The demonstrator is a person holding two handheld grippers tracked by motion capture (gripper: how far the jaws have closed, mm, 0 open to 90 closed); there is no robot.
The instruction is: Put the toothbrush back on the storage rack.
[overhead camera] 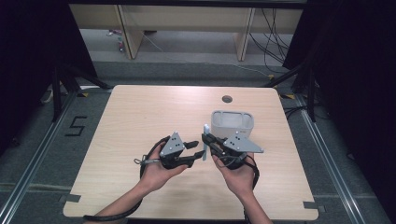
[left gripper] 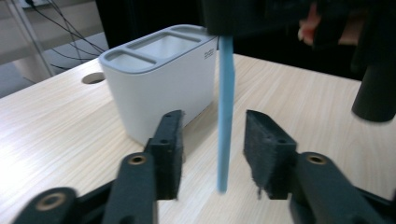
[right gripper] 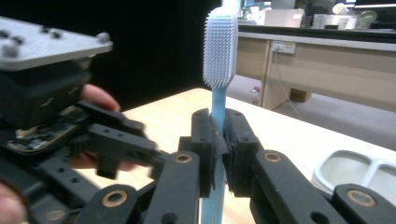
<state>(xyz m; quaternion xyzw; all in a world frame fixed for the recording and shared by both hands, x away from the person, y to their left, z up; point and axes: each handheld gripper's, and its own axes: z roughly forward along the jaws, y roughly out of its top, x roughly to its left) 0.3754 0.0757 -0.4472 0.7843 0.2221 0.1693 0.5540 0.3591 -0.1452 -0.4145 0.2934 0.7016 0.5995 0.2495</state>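
toothbrush held upright between two grippers

both hands sit near the desk's front edge, each around a gripper. right gripper [right gripper: 218,140] is clenched on the toothbrush [right gripper: 218,60], pinching the blue handle low down so the pale bristle head stands up above the jaws. holding it by the handle like that leaves both ends free, which looks deliberate: the lower stretch of handle hangs clear for another grip.

left gripper [left gripper: 215,140] is released, its jaws spread either side of the brush handle [left gripper: 226,112] without touching it. from here it reads as a handover, or a steadying grip about to close, though i can't be sure which.

just behind the grippers, toward the desk's right side, stands a white holder [overhead camera: 232,123] with slots in its grey top. it is upright and nothing shows in its slots. keeping the brush vertical would suit dropping it handle first into a slot.

a round cable hole [overhead camera: 227,99] sits near the far edge.
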